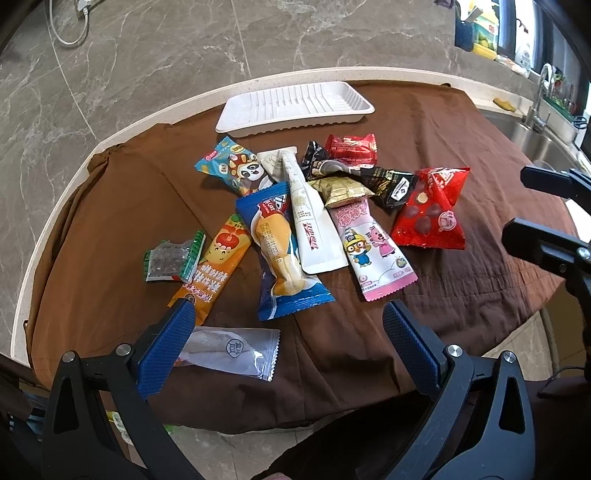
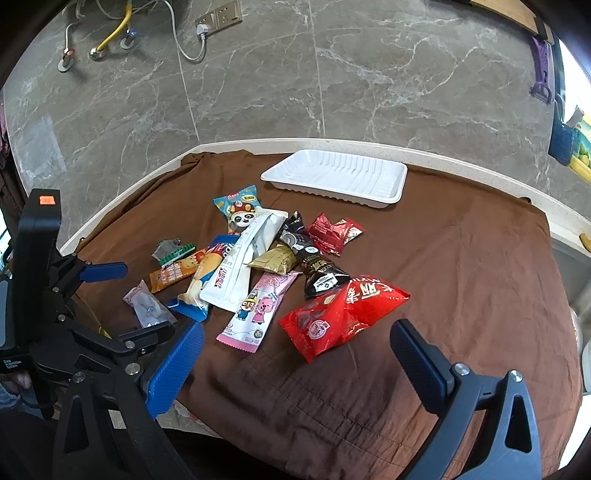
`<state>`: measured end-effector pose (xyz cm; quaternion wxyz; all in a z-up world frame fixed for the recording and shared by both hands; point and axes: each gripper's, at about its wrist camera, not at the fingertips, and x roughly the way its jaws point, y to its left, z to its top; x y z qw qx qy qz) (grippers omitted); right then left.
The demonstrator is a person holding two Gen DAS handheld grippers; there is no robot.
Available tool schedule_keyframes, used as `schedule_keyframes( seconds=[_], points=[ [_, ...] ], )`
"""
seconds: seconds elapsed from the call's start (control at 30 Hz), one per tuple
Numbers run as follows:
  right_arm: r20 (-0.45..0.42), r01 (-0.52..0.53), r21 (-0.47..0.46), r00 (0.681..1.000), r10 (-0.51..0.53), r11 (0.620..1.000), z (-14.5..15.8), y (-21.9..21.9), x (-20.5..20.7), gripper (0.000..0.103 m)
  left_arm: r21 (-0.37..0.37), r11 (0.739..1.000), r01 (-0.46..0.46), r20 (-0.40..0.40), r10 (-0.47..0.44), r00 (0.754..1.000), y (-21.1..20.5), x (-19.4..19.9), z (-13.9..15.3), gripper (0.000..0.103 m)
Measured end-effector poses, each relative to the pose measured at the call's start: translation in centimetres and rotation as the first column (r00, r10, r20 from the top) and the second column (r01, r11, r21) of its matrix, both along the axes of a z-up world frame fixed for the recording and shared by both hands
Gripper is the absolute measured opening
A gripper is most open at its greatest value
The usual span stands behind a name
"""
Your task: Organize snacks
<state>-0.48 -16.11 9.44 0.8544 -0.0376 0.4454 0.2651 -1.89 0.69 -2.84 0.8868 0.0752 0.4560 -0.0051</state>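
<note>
Several snack packets lie in a loose pile on a brown cloth [image 1: 461, 155]: a blue bread packet [image 1: 280, 254], a white pouch [image 1: 314, 221], a pink cartoon packet [image 1: 373, 247], a big red bag [image 1: 432, 210], an orange packet [image 1: 218, 262] and a clear packet [image 1: 236, 352]. An empty white tray [image 1: 295, 105] sits behind them. My left gripper [image 1: 288, 332] is open and empty, above the near edge of the pile. My right gripper [image 2: 295, 350] is open and empty, just in front of the red bag [image 2: 343, 317] and pink packet [image 2: 258, 310]. The tray also shows in the right wrist view [image 2: 336, 175].
The cloth covers a round white table [image 2: 129, 199] over a grey marble floor. A steel sink [image 1: 535, 129] with a tap lies at far right. Wall sockets and cables [image 2: 207, 26] are on the far side. Bare cloth [image 2: 461, 258] lies right of the pile.
</note>
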Motion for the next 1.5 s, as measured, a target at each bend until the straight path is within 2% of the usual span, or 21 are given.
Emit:
schedule_keyframes(
  seconds=[0.33, 0.57, 1.03, 1.2, 1.5],
  points=[
    [-0.010, -0.030, 0.041, 0.999, 0.031, 0.999, 0.9, -0.5, -0.3, 0.102, -0.033, 0.999, 0.033, 0.040, -0.032, 0.999, -0.6, -1.2, 1.1, 0.103],
    [-0.009, -0.022, 0.040, 1.000, 0.023, 0.999, 0.9, -0.5, -0.3, 0.102, -0.032, 0.999, 0.015, 0.015, -0.014, 1.000, -0.5, -1.2, 0.7, 0.103],
    [-0.078, 0.017, 0.039, 0.997, -0.014, 0.999, -0.5, -0.9, 0.6, 0.102, -0.036, 0.999, -0.019, -0.016, 0.019, 1.000, 0.4, -0.5, 0.0, 0.103],
    [-0.113, 0.037, 0.051, 0.993, -0.031, 0.998, -1.1, -1.2, 1.2, 0.098, -0.064, 0.997, -0.039, -0.027, 0.037, 0.999, 0.9, 0.3, 0.0, 0.103],
    [-0.170, 0.087, 0.073, 0.983, -0.074, 0.994, -2.1, -1.8, 2.5, 0.097, -0.127, 0.987, -0.102, -0.038, 0.098, 0.994, 2.7, 2.7, 0.6, 0.103]
  ],
)
